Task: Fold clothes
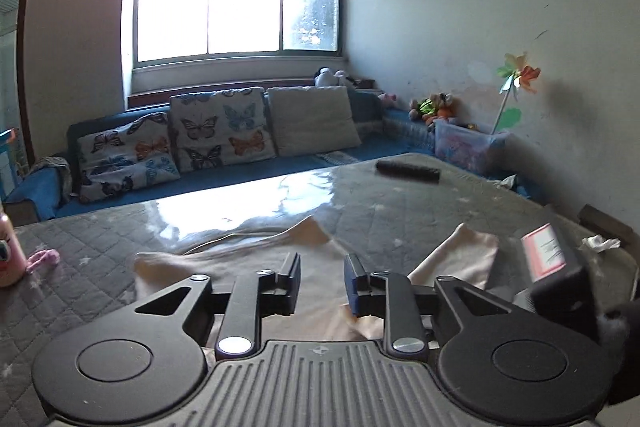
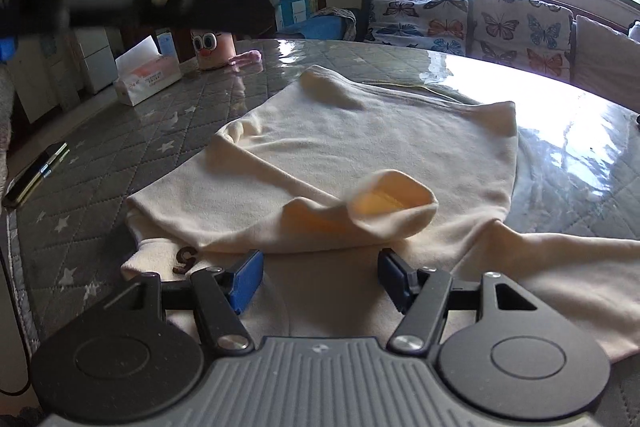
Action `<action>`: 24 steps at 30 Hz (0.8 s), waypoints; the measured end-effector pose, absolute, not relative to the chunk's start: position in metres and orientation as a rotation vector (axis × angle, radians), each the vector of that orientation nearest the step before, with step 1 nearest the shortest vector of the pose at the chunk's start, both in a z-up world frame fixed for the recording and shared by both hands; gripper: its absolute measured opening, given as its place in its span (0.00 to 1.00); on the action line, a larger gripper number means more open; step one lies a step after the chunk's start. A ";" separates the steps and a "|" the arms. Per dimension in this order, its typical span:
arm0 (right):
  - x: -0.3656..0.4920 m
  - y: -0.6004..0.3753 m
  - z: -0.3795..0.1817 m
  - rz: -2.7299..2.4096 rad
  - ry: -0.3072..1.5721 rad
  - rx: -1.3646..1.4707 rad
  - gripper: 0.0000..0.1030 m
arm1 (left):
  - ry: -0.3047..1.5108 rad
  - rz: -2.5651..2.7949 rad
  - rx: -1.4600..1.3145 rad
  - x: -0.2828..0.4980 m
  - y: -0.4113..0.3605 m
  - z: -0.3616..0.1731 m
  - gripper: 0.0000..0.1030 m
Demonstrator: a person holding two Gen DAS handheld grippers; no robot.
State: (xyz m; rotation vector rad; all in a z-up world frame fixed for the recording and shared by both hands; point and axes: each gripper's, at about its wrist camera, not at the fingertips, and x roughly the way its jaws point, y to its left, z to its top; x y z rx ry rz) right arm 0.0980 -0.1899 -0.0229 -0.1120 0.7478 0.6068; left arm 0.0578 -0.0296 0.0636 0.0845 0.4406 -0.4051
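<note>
A cream garment [image 2: 360,155] lies partly folded on the grey quilted counter [image 2: 120,155], its near edge hidden under both tools. Far left, a tissue box [image 2: 146,77] sits behind a blurred dark shape. The left gripper [image 1: 322,277] has fingers slightly apart, gripping nothing. The right gripper [image 2: 320,277] has fingers wide, empty, above the cloth.
</note>
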 end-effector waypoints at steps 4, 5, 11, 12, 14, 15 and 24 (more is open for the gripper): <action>0.096 -0.198 -0.021 0.612 0.756 -0.087 0.64 | 0.514 -0.312 0.086 0.062 0.008 0.046 0.27; 0.097 -0.202 -0.021 0.611 0.763 -0.065 0.64 | 0.534 -0.295 0.090 0.060 0.016 0.040 0.27; 0.103 -0.222 -0.016 0.613 0.806 0.078 0.64 | 0.616 -0.245 0.149 0.046 0.038 0.009 0.29; 0.104 -0.225 -0.016 0.609 0.811 0.098 0.63 | 0.623 -0.236 0.155 0.046 0.040 0.005 0.29; 0.107 -0.228 -0.017 0.601 0.827 0.132 0.61 | 0.646 -0.225 0.138 0.047 0.046 -0.001 0.30; 0.107 -0.228 -0.017 0.593 0.835 0.136 0.56 | 0.655 -0.227 0.136 0.047 0.047 -0.004 0.29; 0.107 -0.221 -0.007 0.556 0.824 0.083 0.08 | 0.644 -0.283 0.185 0.030 0.041 -0.012 0.43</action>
